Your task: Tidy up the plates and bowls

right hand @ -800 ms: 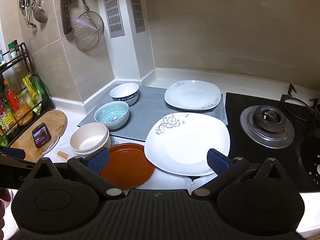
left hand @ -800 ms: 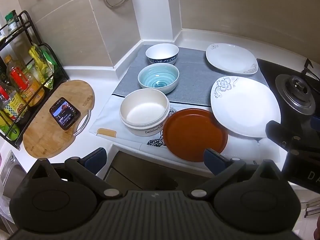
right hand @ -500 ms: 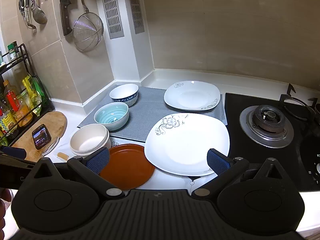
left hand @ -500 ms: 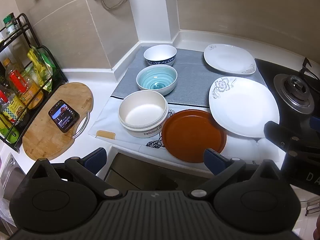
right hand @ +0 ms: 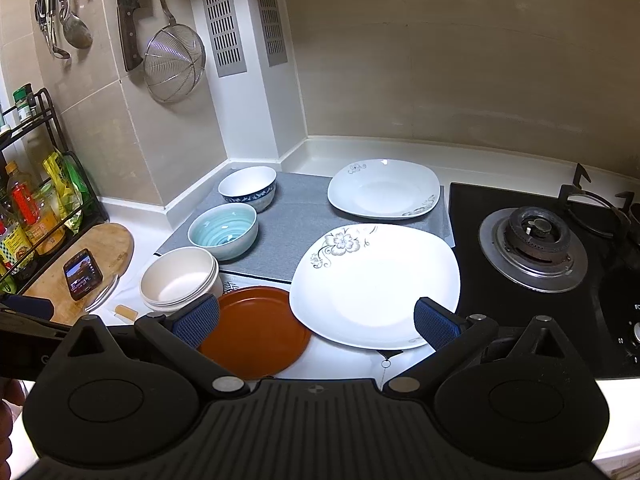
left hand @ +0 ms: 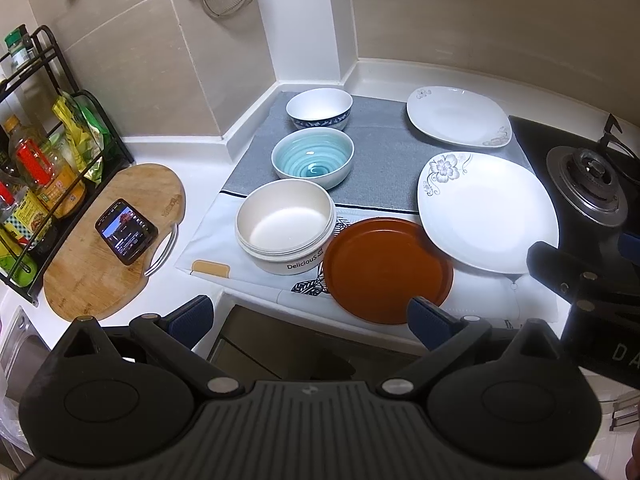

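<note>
On the counter stand a blue-patterned white bowl (left hand: 319, 109), a teal spiral bowl (left hand: 313, 157) and a cream bowl (left hand: 286, 224) in a row. A brown plate (left hand: 386, 270), a large white flowered plate (left hand: 486, 210) and a smaller white plate (left hand: 458, 115) lie to their right. My left gripper (left hand: 310, 322) is open and empty, held off the counter's front edge. My right gripper (right hand: 316, 322) is open and empty, above the near edges of the brown plate (right hand: 256, 330) and large white plate (right hand: 374, 284). The right gripper's body also shows in the left wrist view (left hand: 584, 292).
A grey mat (left hand: 384, 156) and a white cloth (left hand: 212, 246) lie under the dishes. A gas hob (right hand: 534, 244) is at the right. A cutting board (left hand: 100, 248) with a phone (left hand: 126, 231) and a spice rack (left hand: 36, 168) are at the left. A strainer (right hand: 174, 64) and utensils hang on the wall.
Both views have shifted slightly, the dishes sitting a little lower and closer in the frames. No dish has moved and both grippers stay open.
</note>
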Demonstrator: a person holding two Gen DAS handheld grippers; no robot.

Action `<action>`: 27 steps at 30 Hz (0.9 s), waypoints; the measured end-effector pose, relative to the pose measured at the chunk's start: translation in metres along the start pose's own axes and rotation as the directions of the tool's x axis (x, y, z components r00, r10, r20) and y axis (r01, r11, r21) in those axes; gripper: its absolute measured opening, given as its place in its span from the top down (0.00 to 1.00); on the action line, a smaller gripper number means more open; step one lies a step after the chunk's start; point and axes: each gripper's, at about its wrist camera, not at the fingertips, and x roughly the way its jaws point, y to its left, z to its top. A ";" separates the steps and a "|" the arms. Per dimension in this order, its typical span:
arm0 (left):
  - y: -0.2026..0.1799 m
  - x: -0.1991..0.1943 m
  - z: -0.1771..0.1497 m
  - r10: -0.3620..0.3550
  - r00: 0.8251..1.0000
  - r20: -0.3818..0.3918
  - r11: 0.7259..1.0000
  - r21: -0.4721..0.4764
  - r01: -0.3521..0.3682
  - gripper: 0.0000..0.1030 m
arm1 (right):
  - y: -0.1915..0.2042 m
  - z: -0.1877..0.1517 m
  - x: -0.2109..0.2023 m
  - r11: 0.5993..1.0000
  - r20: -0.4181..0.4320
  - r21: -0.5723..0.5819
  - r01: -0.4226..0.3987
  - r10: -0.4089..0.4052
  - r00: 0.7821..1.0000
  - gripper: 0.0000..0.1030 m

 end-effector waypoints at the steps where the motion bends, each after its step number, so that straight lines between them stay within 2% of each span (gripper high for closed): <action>1: 0.000 0.000 0.000 0.001 1.000 -0.002 1.000 0.000 -0.001 0.00 | -0.001 0.000 0.000 1.000 0.001 0.003 -0.003 0.003 1.000 0.00; 16: -0.004 0.014 0.002 -0.005 1.000 -0.014 1.000 -0.001 0.005 0.00 | -0.007 0.003 0.011 0.999 -0.057 0.035 -0.022 0.024 0.998 0.00; 21: -0.001 0.033 0.001 -0.018 0.996 -0.088 0.999 -0.033 0.016 0.00 | -0.018 0.003 0.029 0.996 -0.118 0.077 -0.051 0.060 0.991 0.00; 27: 0.010 0.072 -0.003 -0.037 0.985 -0.167 0.996 -0.087 0.023 0.00 | -0.025 -0.010 0.069 0.974 -0.225 0.199 -0.111 0.156 0.962 0.00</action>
